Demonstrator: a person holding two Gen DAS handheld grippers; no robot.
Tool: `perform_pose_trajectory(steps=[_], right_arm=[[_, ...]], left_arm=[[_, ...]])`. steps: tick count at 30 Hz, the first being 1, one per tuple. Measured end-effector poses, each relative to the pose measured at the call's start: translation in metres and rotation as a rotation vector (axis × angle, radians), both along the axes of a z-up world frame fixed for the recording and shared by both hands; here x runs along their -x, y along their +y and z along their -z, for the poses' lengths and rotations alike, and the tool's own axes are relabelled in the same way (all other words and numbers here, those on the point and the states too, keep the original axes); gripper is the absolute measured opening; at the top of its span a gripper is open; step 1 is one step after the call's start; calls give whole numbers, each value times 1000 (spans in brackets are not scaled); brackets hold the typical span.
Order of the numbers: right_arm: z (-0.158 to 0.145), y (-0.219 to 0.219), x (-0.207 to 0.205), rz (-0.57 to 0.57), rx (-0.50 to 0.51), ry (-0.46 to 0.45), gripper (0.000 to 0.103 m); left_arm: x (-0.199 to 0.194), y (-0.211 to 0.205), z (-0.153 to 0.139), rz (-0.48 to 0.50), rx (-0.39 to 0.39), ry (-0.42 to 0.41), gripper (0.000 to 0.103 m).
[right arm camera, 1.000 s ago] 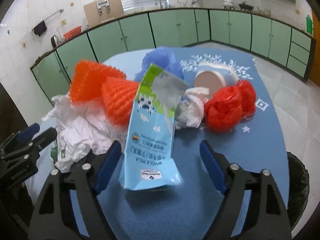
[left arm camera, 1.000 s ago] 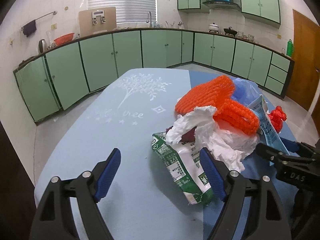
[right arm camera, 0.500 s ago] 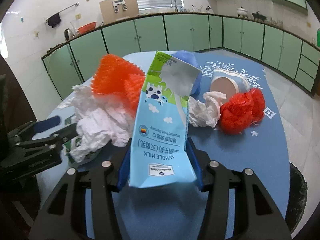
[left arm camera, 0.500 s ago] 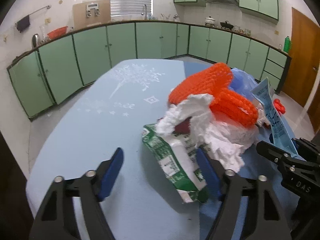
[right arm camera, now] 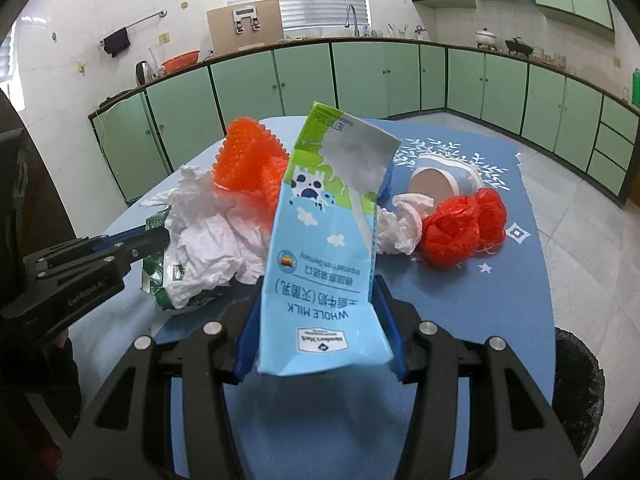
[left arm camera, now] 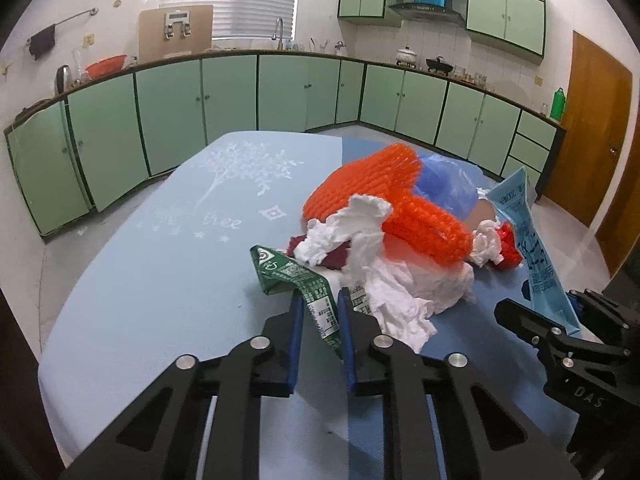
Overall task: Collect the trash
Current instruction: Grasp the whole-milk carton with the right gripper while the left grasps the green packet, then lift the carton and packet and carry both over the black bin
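A heap of trash lies on the blue-clothed table point(left arm camera: 160, 272). My left gripper point(left arm camera: 320, 304) has its jaws closing on the near edge of a green printed wrapper point(left arm camera: 288, 276); the blue pads pinch it and it crumples upward. Crumpled white tissue point(left arm camera: 400, 280) and orange foam netting point(left arm camera: 372, 184) lie just behind it. My right gripper point(right arm camera: 318, 292) is shut on a light blue whole-milk carton point(right arm camera: 324, 216), held upright and upside down above the cloth. The left gripper point(right arm camera: 160, 236) shows at the left of the right wrist view.
A red plastic bag point(right arm camera: 460, 224), a small tissue wad point(right arm camera: 404, 224), a tipped paper cup point(right arm camera: 440, 180) and a blue bag point(left arm camera: 444, 184) lie further back. A black bin point(right arm camera: 576, 384) stands by the table's right edge. Green cabinets ring the room.
The left jaws went from wide open to pinched on the green wrapper. The right jaws closed on the milk carton and raised it slightly.
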State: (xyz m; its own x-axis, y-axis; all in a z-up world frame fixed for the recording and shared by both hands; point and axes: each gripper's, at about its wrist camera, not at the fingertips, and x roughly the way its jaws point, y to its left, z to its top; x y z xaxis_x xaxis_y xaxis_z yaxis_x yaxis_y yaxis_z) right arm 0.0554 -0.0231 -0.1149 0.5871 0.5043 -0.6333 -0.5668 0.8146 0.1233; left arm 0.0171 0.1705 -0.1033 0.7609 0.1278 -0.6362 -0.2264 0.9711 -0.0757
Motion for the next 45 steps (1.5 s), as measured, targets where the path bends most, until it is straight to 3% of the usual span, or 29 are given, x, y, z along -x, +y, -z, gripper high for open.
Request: perform_pose_trajectory(steps=[7, 10, 12, 15, 17, 19, 30, 45], right_arm=[[-4, -4, 3, 4, -7, -18, 50], [-4, -3, 3, 1, -6, -16, 50], [-2, -3, 4, -1, -2, -15, 50], [-1, -4, 4, 1, 0, -10, 50], [-3, -5, 3, 5, -1, -10, 50], [-4, -7, 2, 12, 0, -12, 50], [-19, -13, 7, 17, -28, -38, 50], [-44, -50, 10, 91, -67, -52, 50]], left_arm=[[12, -2, -18, -33, -31, -51, 4], [10, -2, -14, -38, -46, -32, 5], [8, -2, -8, -37, -57, -22, 8], [-1, -1, 2, -37, -52, 24, 25], [-4, 1, 10, -41, -31, 51, 25], [-5, 4, 18, -43, -12, 67, 13], [12, -2, -18, -51, -57, -43, 12], [2, -43, -51, 56, -52, -117, 12]])
